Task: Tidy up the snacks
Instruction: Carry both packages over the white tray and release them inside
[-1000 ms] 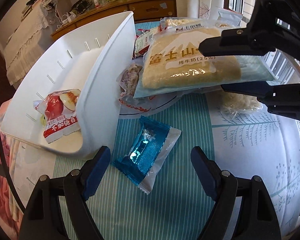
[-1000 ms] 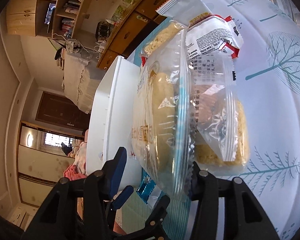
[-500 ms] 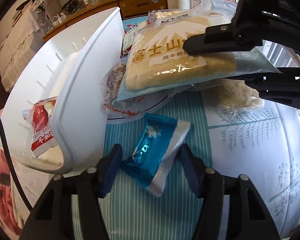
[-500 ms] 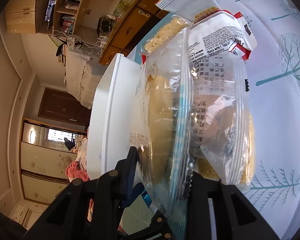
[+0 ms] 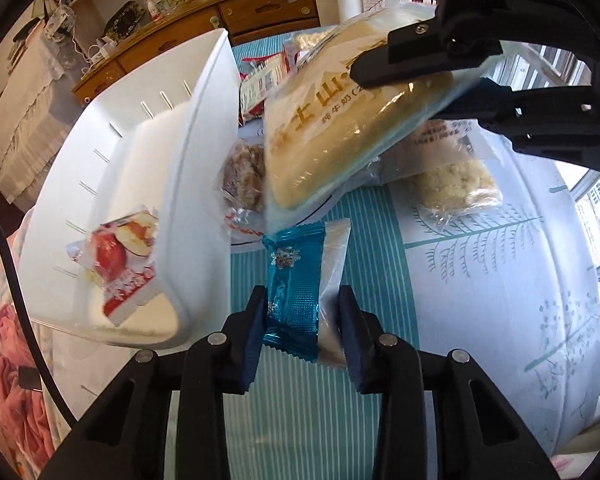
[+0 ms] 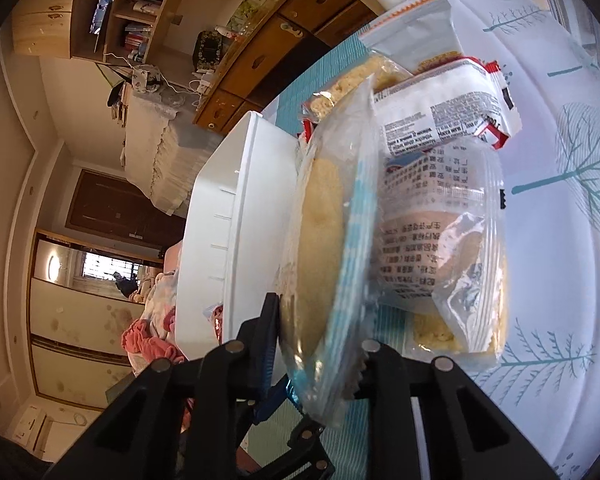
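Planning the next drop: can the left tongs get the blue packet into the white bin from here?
Probably yes. The left tongs grip the blue packet; the bin opens just beside them, nothing between.

A long wooden sideboard (image 5: pixel 236 20) with drawers stood along the far wall, under open shelves (image 6: pixel 140 8) with books. A dark door (image 6: pixel 112 208) was beside pale wardrobe panels (image 6: pixel 72 312). Daylight came from the windows (image 5: pixel 596 216) at the right
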### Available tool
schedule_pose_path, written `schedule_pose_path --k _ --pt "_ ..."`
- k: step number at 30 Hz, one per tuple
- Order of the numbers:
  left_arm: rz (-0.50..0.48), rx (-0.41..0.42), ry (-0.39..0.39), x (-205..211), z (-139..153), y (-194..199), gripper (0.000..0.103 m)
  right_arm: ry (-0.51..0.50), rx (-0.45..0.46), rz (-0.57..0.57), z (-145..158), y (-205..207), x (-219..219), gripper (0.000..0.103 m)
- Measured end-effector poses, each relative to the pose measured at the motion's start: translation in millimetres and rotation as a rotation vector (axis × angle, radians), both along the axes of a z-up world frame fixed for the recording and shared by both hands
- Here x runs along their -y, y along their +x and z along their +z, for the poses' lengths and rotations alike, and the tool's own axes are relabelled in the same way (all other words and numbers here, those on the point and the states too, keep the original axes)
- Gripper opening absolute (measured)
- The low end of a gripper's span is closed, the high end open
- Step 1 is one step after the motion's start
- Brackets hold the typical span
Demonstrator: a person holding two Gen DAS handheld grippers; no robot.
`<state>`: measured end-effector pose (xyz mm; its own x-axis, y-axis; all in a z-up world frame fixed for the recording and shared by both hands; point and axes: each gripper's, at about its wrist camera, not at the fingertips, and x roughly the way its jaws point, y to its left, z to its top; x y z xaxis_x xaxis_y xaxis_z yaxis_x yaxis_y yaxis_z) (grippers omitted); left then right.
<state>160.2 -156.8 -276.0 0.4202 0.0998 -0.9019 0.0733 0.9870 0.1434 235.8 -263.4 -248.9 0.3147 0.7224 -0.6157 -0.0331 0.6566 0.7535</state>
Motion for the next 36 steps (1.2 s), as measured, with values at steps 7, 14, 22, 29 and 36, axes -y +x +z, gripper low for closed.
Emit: schedule_pose_path --k 7,14,22,29,36 --pt "-0.058 0.019 -0.077 -5 47 -15 0.033 -0.052 0.100 0.033 52 0 -10 0.021" --pt "-0.020 0.101 -0.087 -16 98 -30 0.033 -0.097 0.223 0.046 101 -9 -21 0.021" --pt "0.048 0.235 -0.086 -61 148 -42 0.033 -0.134 0.300 0.036 128 -31 -32 0.020" --pt "0.097 0.305 -0.108 -110 173 -49 0.033 -0.155 0.339 0.025 143 -51 -62 0.020" --pt "0.102 0.337 -0.121 -159 183 -46 0.033 -0.208 0.393 0.010 155 -63 -105 0.021"
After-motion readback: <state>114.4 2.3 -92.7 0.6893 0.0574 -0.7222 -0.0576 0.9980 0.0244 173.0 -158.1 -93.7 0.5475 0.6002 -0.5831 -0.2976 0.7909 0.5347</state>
